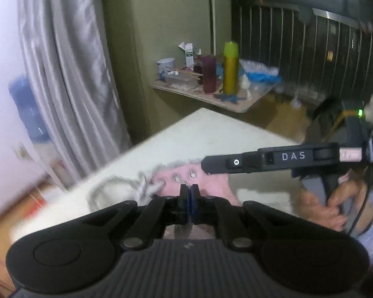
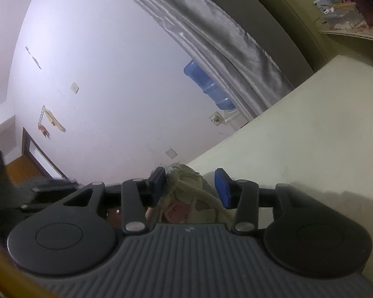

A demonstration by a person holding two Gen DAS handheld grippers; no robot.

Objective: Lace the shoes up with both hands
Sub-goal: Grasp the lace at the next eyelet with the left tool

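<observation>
Pink shoe (image 1: 186,186) with grey lace (image 1: 141,188) lies on the pale table (image 1: 211,134), just ahead of the left gripper (image 1: 189,193), whose pads are pressed together; the right gripper (image 2: 191,188) stands spread around the shoe's laced top

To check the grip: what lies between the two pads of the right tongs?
Right wrist view: the shoe's fuzzy top and a pale lace lie between the open right tongs.

Pink shoe (image 1: 199,183) on pale table (image 1: 211,134).
</observation>
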